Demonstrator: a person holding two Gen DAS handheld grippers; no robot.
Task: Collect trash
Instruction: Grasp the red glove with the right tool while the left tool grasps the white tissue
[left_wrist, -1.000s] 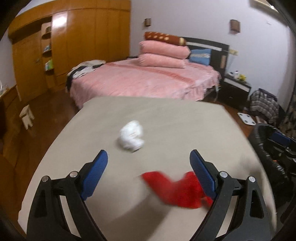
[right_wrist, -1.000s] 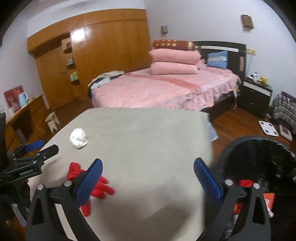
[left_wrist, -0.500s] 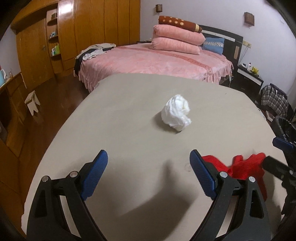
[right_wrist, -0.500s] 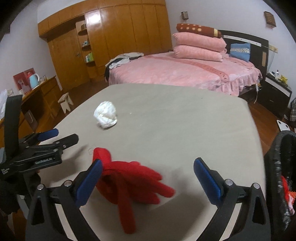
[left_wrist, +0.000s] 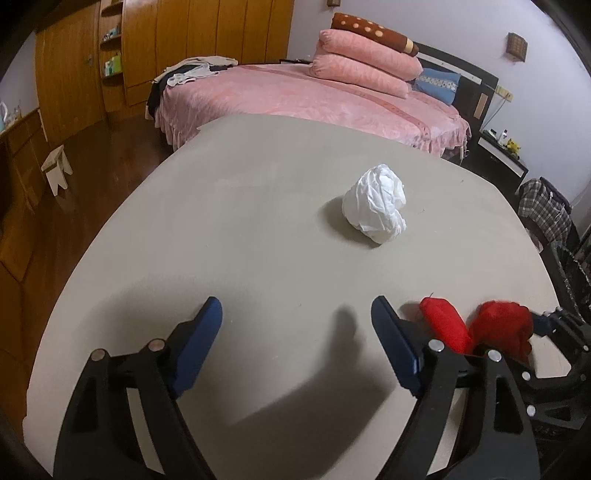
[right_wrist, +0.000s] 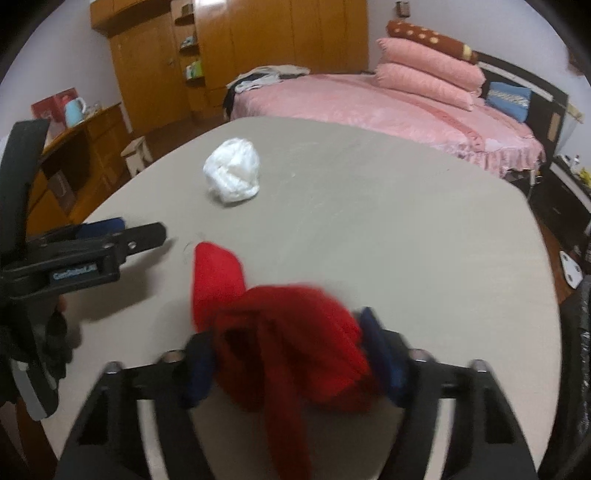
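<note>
The right tongs (right_wrist: 288, 362) are closing around the red glove (right_wrist: 291, 332): its bunched body sits between the blue pads, which look to be pressing its sides already, though the frame is blurred there and a firm hold cannot be confirmed. The left tongs (left_wrist: 295, 332) stand wide with nothing between them, narrowing slightly, and hover over bare surface.

By size, the table (left_wrist: 258, 229) comes first, a broad beige top that carries both remaining pieces of trash. Next is the black bin (left_wrist: 570, 273), seen only as a dark lined rim off the table's right edge; what it holds cannot be seen from here. The glove lies near the table's near right side, one finger stretched flat toward the left tongs and the rest gathered at the right pair. Smallest is the crumpled white wad (left_wrist: 375, 203), which sits alone further toward the middle of the table, well apart from both tongs and untouched.

As a judgement, the task stands partway: nothing visible on the table has yet gone into the bin, the glove is at the point of being picked up, and the wad is still to be fetched. The left tongs point roughly toward the wad, so that piece is probably theirs. The glove's loose fingers may drag or slip as it lifts.
</note>
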